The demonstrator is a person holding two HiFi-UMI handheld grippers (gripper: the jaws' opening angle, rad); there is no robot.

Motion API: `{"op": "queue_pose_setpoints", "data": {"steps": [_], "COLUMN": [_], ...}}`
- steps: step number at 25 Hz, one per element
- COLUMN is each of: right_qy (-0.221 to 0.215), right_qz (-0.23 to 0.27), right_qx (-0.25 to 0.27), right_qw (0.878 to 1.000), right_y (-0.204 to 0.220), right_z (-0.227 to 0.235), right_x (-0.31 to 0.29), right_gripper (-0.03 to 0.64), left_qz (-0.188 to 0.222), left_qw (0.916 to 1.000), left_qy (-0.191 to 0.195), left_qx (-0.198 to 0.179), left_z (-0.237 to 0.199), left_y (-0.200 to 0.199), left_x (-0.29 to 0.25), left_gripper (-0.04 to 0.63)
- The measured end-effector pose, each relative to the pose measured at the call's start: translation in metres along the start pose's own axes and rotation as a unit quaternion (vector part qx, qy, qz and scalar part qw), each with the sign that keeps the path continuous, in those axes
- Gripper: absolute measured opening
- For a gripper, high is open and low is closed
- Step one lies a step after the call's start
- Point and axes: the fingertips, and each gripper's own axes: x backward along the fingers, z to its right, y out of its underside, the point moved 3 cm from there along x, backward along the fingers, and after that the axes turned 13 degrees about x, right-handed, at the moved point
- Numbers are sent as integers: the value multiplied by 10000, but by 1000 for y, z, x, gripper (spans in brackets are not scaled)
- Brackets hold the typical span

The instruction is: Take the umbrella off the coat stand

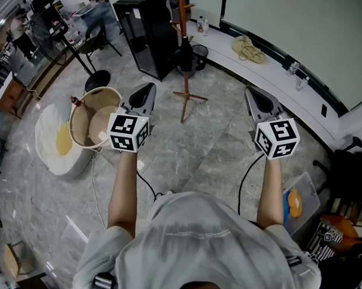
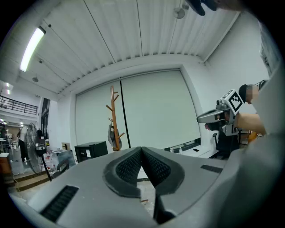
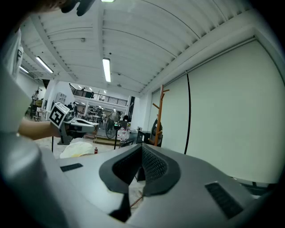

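A wooden coat stand [image 1: 184, 28] rises from crossed feet on the marble floor, well ahead of me. A dark folded umbrella [image 1: 185, 55] hangs on its pole. My left gripper [image 1: 147, 88] and right gripper [image 1: 253, 92] are held level, side by side, both short of the stand and empty. In the left gripper view the jaws [image 2: 141, 149] are shut, and the coat stand [image 2: 114, 118] with the umbrella [image 2: 110, 133] stands far off, left of centre. In the right gripper view the jaws [image 3: 141, 147] meet too, with the coat stand [image 3: 158, 116] and umbrella [image 3: 156, 132] just right of them.
A black cabinet [image 1: 146, 30] stands left of the stand, a dark bin [image 1: 200, 53] behind it. A round wooden tub [image 1: 96, 123] and a white cushion [image 1: 53, 145] lie by my left hand. A white ledge [image 1: 261, 64] runs along the wall; a plastic box [image 1: 300, 201] sits at right.
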Motion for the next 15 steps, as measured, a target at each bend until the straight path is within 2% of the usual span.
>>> {"op": "queue_pose_setpoints", "data": {"steps": [4,9,15], "right_qy": [-107,-307,-418], "right_qz": [1,-30,105], "right_qx": [18,-214,-375], "right_qw": [9999,9993,9984], "right_y": [10,31,46], "right_z": [14,33,52], "right_x": [6,10,-7], "right_gripper": [23,21,21], "left_qz": [17,71,-166], "left_qw": [9999,9988,9988], "left_qy": [-128,-478,-465], "left_qx": [-17,-60,-49], "left_z": [12,22,19], "left_y": [1,7,16], "left_x": [-9,-17,-39], "left_gripper": [15,15,15]}}
